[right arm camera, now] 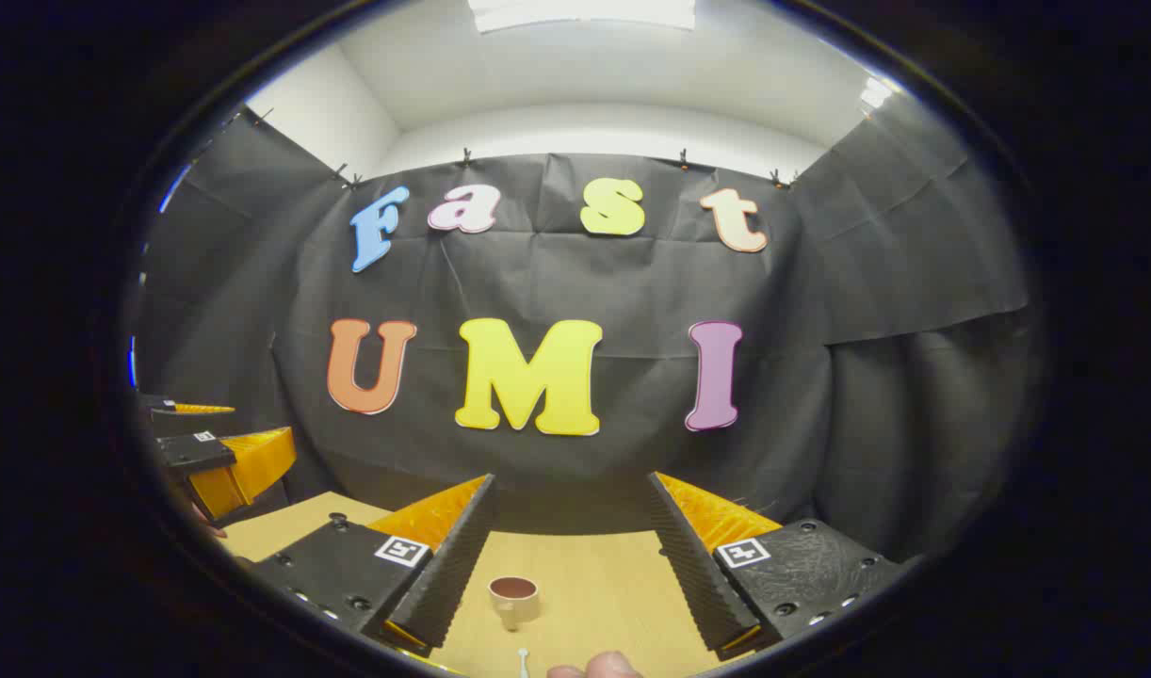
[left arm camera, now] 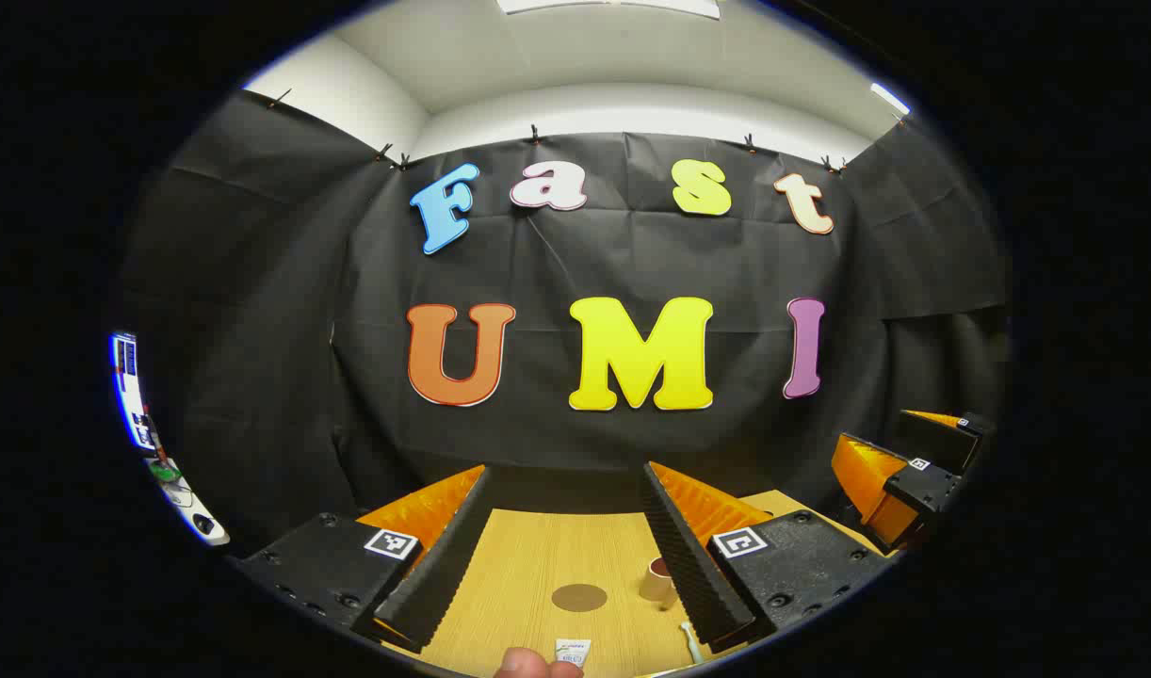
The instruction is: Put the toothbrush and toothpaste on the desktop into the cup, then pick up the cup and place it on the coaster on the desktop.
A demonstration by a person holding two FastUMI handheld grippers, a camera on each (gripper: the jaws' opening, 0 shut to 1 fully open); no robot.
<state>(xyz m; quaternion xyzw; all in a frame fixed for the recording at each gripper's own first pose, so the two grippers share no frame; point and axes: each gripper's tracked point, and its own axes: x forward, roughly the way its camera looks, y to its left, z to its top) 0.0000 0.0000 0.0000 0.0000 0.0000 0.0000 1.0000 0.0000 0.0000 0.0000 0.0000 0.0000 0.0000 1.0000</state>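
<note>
Toothpaste and toothbrush flat on bench nearest left gripper, fingers apart, empty. Coaster just beyond; cup upright right of it. Right gripper fingers apart too, framing cup.

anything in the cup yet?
Right gripper view: the cup stands upright on the desktop; only a dark inside shows at its mouth, nothing sticking out. Its bottom can't be seen.

The wooden desktop carries a coaster, cup, toothpaste and toothbrush.
</note>
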